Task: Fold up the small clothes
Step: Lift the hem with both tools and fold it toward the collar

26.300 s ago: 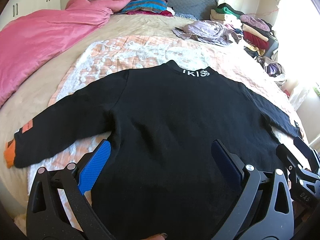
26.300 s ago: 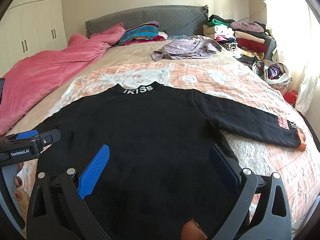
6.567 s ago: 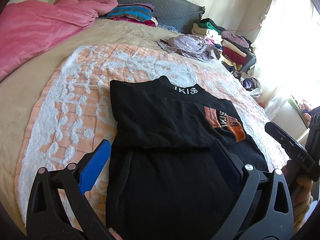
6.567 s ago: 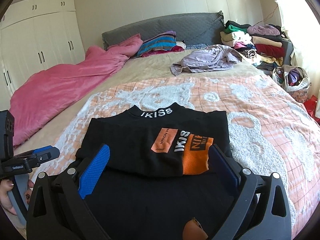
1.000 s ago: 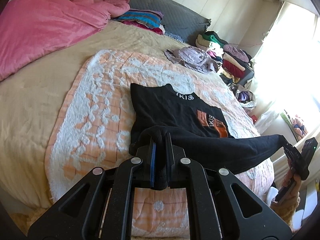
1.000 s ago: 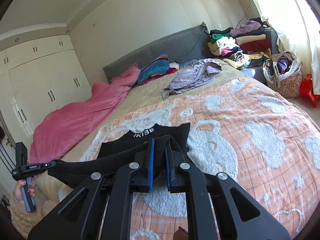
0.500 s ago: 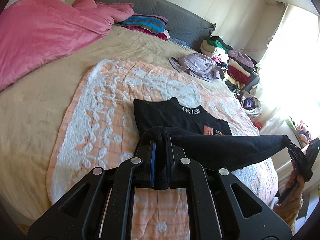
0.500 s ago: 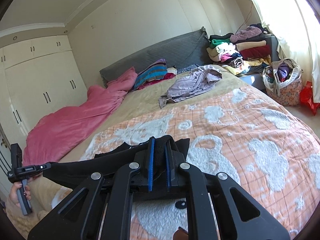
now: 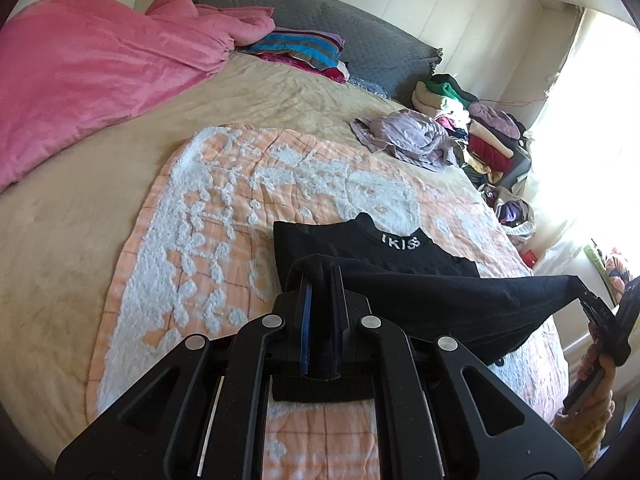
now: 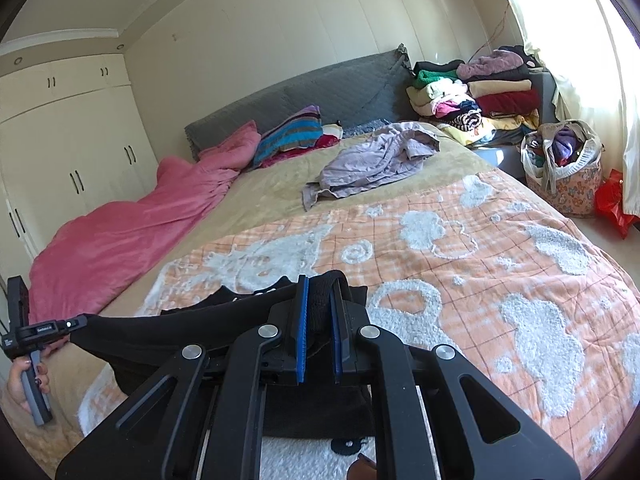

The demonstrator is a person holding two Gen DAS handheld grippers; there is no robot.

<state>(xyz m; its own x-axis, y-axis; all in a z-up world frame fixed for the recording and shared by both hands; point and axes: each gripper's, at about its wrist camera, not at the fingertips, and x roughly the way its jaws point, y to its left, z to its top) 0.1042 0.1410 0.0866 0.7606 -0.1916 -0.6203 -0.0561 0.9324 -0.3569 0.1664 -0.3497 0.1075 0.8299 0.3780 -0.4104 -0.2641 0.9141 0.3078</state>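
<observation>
**Q:** What has changed since a moment ago?

**A:** Both grippers have carried the lower edge of the black sweater (image 9: 432,292) further up over the rest of it. A second ago the orange patches on the folded sleeves still showed; now the lifted cloth hides them, and only the collar with its white letters (image 9: 400,240) shows beyond the raised edge.

**Q:** How do the grippers stand?

**A:** The left gripper (image 9: 320,280) has its jaws closed on one corner of the sweater's edge, with black cloth pinched between the blue pads. The right gripper (image 10: 318,292) is likewise clamped on the other corner. The edge hangs stretched in the air between them (it sags a little in the middle).

**Q:** Where does the sweater lie?

**A:** Its upper part rests flat on an orange and white blanket (image 9: 224,208) spread over the bed (image 9: 68,216), near the bed's foot. In the right wrist view, the person's left hand (image 10: 24,380) holds its gripper's handle at the far left.

**Q:** What else is around?

**A:** A pink quilt (image 9: 88,72) is heaped on the left of the bed, striped pillows (image 9: 296,46) lie against the grey headboard (image 10: 332,92), a crumpled lilac garment (image 10: 376,160) lies further up the bed, and a stack of folded clothes (image 10: 476,92) rises by the window.
</observation>
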